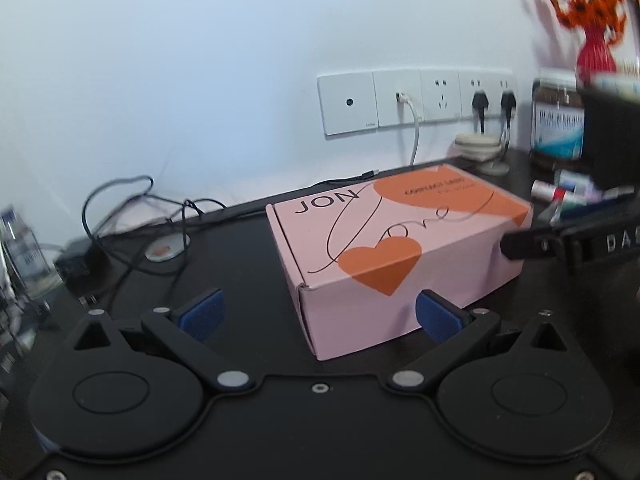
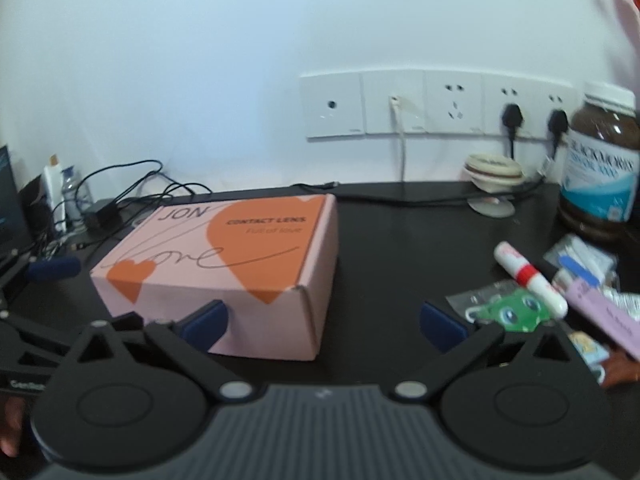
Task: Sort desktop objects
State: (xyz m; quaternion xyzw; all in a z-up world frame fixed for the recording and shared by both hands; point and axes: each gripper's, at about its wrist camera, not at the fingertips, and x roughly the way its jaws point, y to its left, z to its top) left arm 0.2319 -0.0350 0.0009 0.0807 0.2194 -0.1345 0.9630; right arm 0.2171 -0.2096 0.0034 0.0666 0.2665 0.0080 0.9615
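Observation:
A closed pink cardboard box (image 1: 400, 248) printed with orange hearts lies on the black desk (image 1: 240, 264). My left gripper (image 1: 319, 316) is open at its near left corner. The corner sits between the blue pads (image 1: 202, 314) and neither pad presses on it. My right gripper (image 2: 324, 324) is open at the box's (image 2: 224, 264) near right corner, also without pressing. One black finger of the right gripper (image 1: 528, 245) shows beside the box's right end. To the right lie a white and red tube (image 2: 530, 280), a bagged green charm (image 2: 504, 310) and a purple strip (image 2: 604, 312).
A brown supplement jar (image 2: 600, 176) stands at the back right beside a pale round stand (image 2: 494, 176). Wall sockets (image 2: 420, 104) hold plugs, and black cables (image 1: 132, 216) trail over the left of the desk. A red vase of orange flowers (image 1: 596, 52) stands far right. A person's fingers (image 2: 620, 368) rest near the small items.

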